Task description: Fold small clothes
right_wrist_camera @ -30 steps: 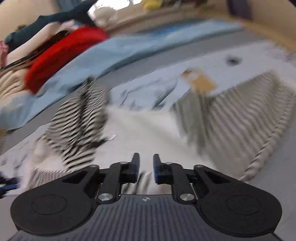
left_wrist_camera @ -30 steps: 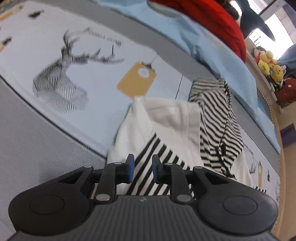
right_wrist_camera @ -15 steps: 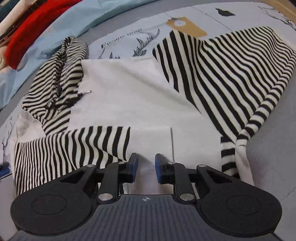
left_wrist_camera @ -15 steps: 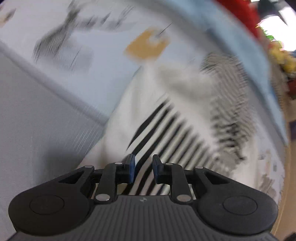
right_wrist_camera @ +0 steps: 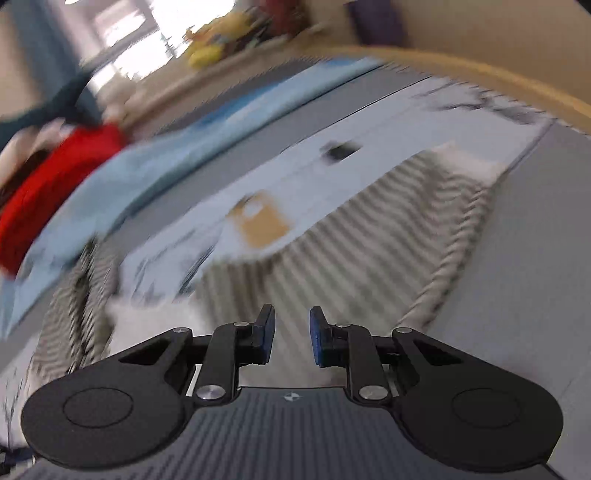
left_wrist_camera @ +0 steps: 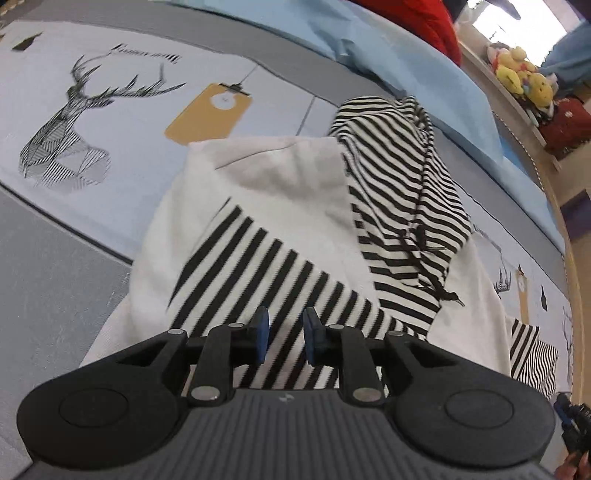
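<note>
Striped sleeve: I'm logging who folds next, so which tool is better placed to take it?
Probably left. The left tool hangs open right over the striped sleeve lying across the white hoodie. The right tool is open too, but its view is blurred.

Bright daylight from a glaring window [left_wrist_camera: 517, 22]; right wrist view motion-blurred, edges fisheye-bent

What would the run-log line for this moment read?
left claw: open, over striped sleeve | right claw: open, empty, view blurred | hoodie: on printed mat

Right hand-held gripper [right_wrist_camera: 291, 334] farther from hoodie [right_wrist_camera: 369, 236]
</note>
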{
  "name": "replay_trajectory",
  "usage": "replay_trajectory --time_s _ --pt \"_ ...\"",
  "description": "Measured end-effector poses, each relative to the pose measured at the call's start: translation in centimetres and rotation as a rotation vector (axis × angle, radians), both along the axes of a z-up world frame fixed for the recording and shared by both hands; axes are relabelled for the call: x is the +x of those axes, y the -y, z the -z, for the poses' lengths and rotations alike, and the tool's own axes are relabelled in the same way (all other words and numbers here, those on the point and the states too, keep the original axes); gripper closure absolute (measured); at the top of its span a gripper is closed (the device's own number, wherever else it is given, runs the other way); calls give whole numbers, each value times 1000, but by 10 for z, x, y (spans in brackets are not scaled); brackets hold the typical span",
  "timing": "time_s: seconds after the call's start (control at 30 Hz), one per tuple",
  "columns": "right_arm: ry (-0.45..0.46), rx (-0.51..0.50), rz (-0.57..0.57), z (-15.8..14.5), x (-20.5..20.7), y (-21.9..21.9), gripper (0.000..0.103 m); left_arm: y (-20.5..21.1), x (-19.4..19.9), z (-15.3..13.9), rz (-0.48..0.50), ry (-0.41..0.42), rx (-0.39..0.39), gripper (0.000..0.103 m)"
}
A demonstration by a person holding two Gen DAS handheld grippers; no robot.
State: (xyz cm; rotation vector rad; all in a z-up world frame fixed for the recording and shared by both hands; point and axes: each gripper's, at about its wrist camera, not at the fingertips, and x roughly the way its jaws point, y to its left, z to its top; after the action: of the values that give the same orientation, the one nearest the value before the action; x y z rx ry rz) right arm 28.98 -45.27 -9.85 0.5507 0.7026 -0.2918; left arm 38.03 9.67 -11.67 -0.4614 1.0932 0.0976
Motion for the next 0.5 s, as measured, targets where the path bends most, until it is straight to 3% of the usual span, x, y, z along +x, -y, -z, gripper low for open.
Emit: replay_trajectory --time_s 0.1,0.27,0.4,0.5 --pt "29 65 117 12 -7 55 91 3 1 -1 7 5 2 82" --pt "29 101 236 40 -7 117 86 12 2 3 24 -1 7 82" --pt "12 202 308 66 -2 153 63 17 3 5 31 -5 17 82" --pt "28 225 360 79 3 167 63 20 4 6 36 -3 20 82"
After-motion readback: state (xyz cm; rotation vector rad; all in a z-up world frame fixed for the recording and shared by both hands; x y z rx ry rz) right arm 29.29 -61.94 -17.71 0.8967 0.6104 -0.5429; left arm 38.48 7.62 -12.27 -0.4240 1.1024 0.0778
